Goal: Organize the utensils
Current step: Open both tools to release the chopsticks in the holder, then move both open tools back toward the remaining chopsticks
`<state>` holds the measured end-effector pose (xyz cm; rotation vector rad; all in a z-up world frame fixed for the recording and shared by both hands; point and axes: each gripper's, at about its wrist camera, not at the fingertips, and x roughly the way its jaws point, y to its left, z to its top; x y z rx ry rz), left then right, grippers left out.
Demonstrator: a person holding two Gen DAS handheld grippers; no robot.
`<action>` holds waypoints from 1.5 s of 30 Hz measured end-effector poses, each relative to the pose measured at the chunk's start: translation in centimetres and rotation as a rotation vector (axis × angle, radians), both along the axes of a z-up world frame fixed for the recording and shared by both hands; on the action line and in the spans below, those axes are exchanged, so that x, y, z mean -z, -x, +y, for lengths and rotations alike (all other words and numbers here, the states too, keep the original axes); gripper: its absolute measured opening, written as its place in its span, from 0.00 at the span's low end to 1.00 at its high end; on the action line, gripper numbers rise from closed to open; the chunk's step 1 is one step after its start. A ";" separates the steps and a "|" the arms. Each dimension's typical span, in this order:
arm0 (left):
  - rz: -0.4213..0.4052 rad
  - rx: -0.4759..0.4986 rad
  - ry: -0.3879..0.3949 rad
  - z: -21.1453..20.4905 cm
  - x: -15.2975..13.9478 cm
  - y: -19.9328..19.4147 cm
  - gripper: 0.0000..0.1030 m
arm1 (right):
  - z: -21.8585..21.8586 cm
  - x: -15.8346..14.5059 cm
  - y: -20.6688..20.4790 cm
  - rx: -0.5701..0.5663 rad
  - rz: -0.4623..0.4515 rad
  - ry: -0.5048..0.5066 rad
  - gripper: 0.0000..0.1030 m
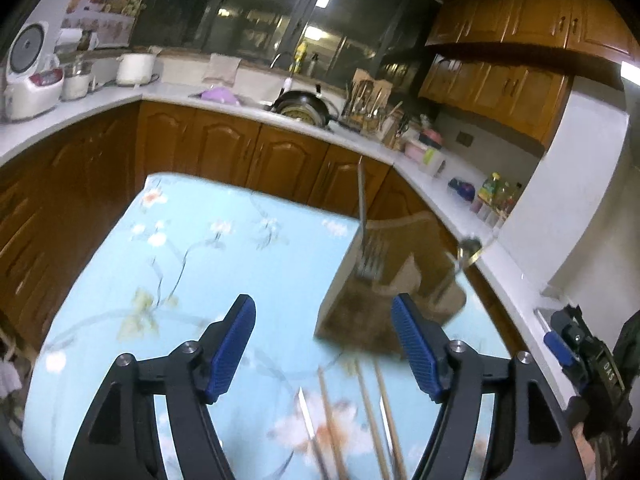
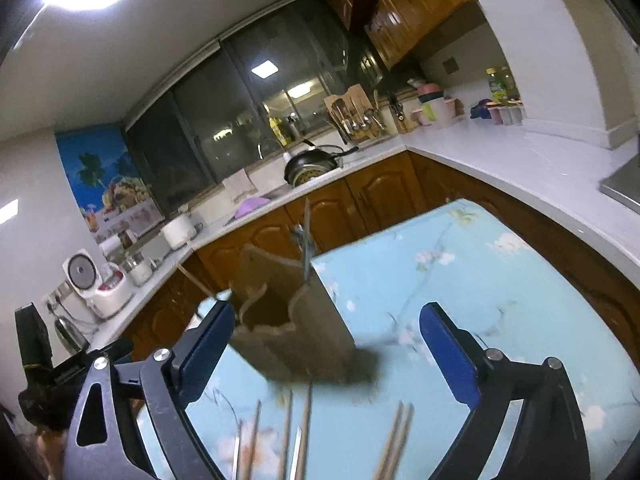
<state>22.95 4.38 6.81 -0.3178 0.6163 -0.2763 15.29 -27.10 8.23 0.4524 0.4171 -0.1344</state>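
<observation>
The left claw (image 1: 323,346) stood released with nothing between its blue pads (image 1: 234,344); the right claw (image 2: 328,354) was likewise spread wide and empty. Both hovered over the near end of the surface (image 1: 192,248), covered in a blue flowered cloth.

Just ahead of both claws stood the wooden holder (image 1: 384,304), a brown box with open slots, blurred in both views. A fork (image 1: 366,236) stood upright in it, tines down, its long handle rising well above the rim. A spoon (image 1: 466,250) leaned out of the holder's far side as seen by the left claw.

Nearer than the holder, below the claws, lay loose chopsticks (image 1: 384,420) and a knife (image 1: 308,416) flat on the cloth, pointing roughly toward the holder. These looked not yet sorted.

The chopsticks were likely light, stiff and thin, prone to rolling or slipping out of a pinch; taking them near the middle, across their length, seemed the safest hold. The knife appeared smooth metal, heavier and slippery, best gripped by the handle rather than the blade. The holder itself might tip if nudged.
</observation>
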 end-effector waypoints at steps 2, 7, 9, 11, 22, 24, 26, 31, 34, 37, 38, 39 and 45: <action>0.020 -0.013 -0.012 0.4 0.6 1.6 0.68 | 0.5 0.5 1.5 -0.004 0.014 0.013 0.93; 0.074 -0.019 -0.016 1.5 1.6 4.6 0.68 | 1.8 2.0 4.4 -0.018 0.065 0.059 0.94; 0.091 -0.017 -0.016 1.9 1.9 5.4 0.68 | 2.4 2.7 5.4 -0.017 0.079 0.067 0.94; 0.107 -0.017 -0.023 2.0 2.0 6.0 0.68 | 2.9 3.4 6.3 -0.016 0.093 0.069 0.94; 0.159 0.009 -0.065 1.8 2.3 8.7 0.68 | 4.4 6.1 7.9 -0.042 0.164 0.082 0.94; 0.164 0.013 -0.071 1.7 2.3 8.8 0.68 | 4.6 6.3 7.8 -0.047 0.169 0.079 0.93; 0.165 0.014 -0.078 1.6 2.1 8.9 0.68 | 4.8 6.3 7.7 -0.050 0.171 0.081 0.93; 0.176 0.018 -0.087 1.4 2.1 8.3 0.68 | 5.0 6.1 7.4 -0.058 0.169 0.088 0.93; 0.186 0.019 -0.093 1.2 2.2 7.9 0.67 | 5.1 6.3 7.1 -0.061 0.174 0.088 0.93; 0.196 0.022 -0.099 0.8 2.5 7.2 0.67 | 5.0 6.5 6.8 -0.064 0.184 0.085 0.93; 0.200 0.024 -0.101 0.8 2.5 7.2 0.67 | 5.0 6.5 6.7 -0.064 0.187 0.085 0.93; 0.205 0.026 -0.102 0.7 2.6 7.0 0.67 | 5.0 6.6 6.6 -0.065 0.189 0.085 0.93; 0.230 0.036 -0.109 0.0 3.1 5.9 0.66 | 5.0 6.8 5.4 -0.079 0.207 0.088 0.93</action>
